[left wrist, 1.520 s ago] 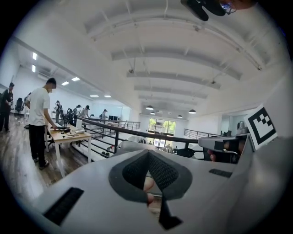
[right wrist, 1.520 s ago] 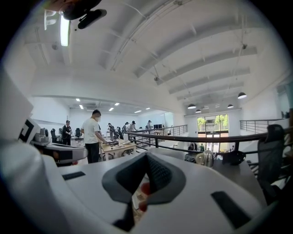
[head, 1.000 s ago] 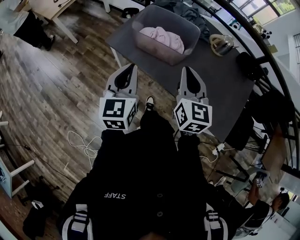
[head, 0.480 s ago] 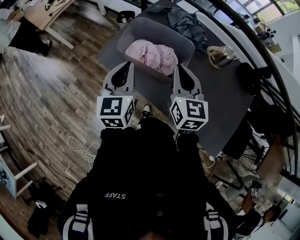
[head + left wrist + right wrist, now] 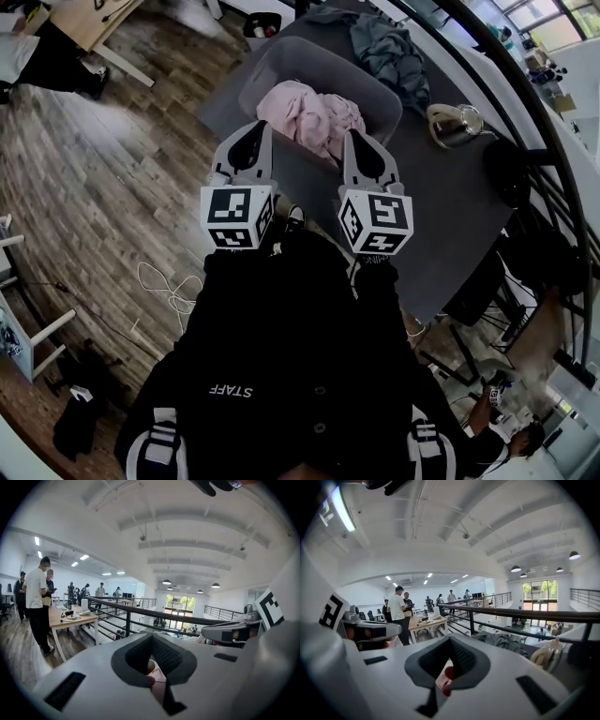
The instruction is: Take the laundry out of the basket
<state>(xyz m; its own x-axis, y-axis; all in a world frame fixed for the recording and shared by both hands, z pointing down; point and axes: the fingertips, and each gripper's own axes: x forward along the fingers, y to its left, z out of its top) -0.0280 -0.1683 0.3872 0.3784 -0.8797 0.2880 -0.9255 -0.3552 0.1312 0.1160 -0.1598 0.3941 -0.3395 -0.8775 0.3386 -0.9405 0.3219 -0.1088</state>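
Observation:
A grey laundry basket stands on the dark table with a crumpled pink garment inside. In the head view my left gripper hovers at the basket's near left side. My right gripper hangs over its near right rim, beside the pink cloth. Both have their jaws pressed together with nothing held. A sliver of the pink garment shows through the notch in the left gripper view. A grey garment lies on the table beyond the basket, and this grey garment also shows in the right gripper view.
A glass teapot and a black object sit on the table right of the basket. A black railing runs behind. White cable lies on the wooden floor at left. People stand by a desk farther off.
Both grippers have moved forward, from in front of the table's edge up to the basket's near side. The basket and pink garment now sit closer in the head view.

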